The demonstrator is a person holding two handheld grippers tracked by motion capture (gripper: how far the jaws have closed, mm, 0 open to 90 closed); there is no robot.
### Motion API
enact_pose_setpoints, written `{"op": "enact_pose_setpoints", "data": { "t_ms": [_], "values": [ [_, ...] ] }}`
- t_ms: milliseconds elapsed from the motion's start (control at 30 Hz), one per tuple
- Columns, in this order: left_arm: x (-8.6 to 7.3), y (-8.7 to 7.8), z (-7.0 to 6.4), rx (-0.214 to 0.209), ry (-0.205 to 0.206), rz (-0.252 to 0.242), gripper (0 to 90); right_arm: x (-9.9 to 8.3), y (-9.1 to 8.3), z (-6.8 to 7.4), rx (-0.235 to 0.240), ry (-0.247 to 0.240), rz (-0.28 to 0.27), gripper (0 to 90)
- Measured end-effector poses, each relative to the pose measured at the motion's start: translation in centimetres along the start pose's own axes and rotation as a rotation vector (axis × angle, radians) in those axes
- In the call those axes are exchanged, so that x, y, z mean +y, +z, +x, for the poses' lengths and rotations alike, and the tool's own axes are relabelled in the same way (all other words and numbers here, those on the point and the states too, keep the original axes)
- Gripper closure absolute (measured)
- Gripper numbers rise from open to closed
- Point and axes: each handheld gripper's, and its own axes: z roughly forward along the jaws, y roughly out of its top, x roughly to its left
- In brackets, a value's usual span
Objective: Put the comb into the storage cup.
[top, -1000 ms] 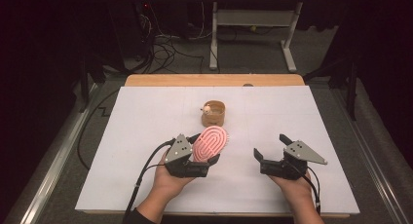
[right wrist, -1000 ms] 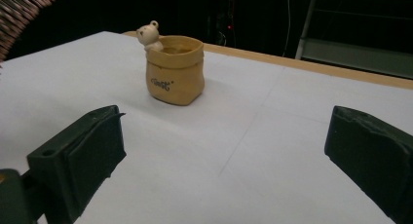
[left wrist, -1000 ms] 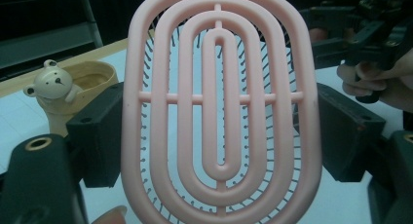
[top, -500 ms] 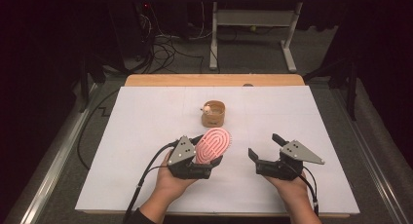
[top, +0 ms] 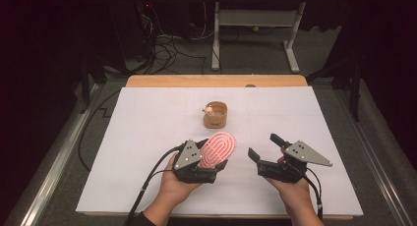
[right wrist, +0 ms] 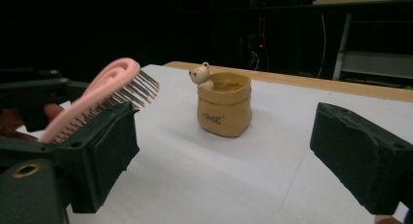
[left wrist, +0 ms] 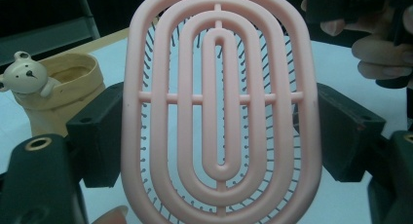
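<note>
From above, I see my left gripper (top: 209, 162) clamped on the pink brush (top: 218, 149), raised over the near middle of the table (top: 147, 137); my right gripper (top: 268, 157) gapes beside it. A tan pot (top: 216, 115) sits farther back. In my left gripper view, the brush (left wrist: 221, 102) stands upright between both jaws. In my right gripper view, the jaws stand wide apart, framing the pot (right wrist: 224, 104).

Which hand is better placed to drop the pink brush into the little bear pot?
Left. The left gripper already clamps the pink brush, tilted toward the bear pot; the right gripper is open and empty.
</note>
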Motion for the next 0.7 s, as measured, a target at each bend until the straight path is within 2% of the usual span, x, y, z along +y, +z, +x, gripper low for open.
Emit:
{"op": "enact_pose_setpoints", "data": {
  "t_ms": [167,367,533,700],
  "values": [
    [0.0,0.1,-0.4,-0.003,0.013,-0.008,18.1,0.4,0.0,0.4,0.025,0.011,-0.012,11.7],
    [-0.1,0.3,-0.7,0.012,0.025,-0.001,18.1,0.6,0.2,1.4,0.082,0.021,-0.039,15.8],
    [-0.2,0.6,-1.0,0.009,0.035,0.007,18.1,0.5,0.7,1.9,0.123,0.039,-0.026,17.0],
    [-0.1,0.5,-1.2,0.012,0.039,0.002,18.1,0.3,1.1,2.2,0.138,0.062,-0.017,19.6]
  ]
}}
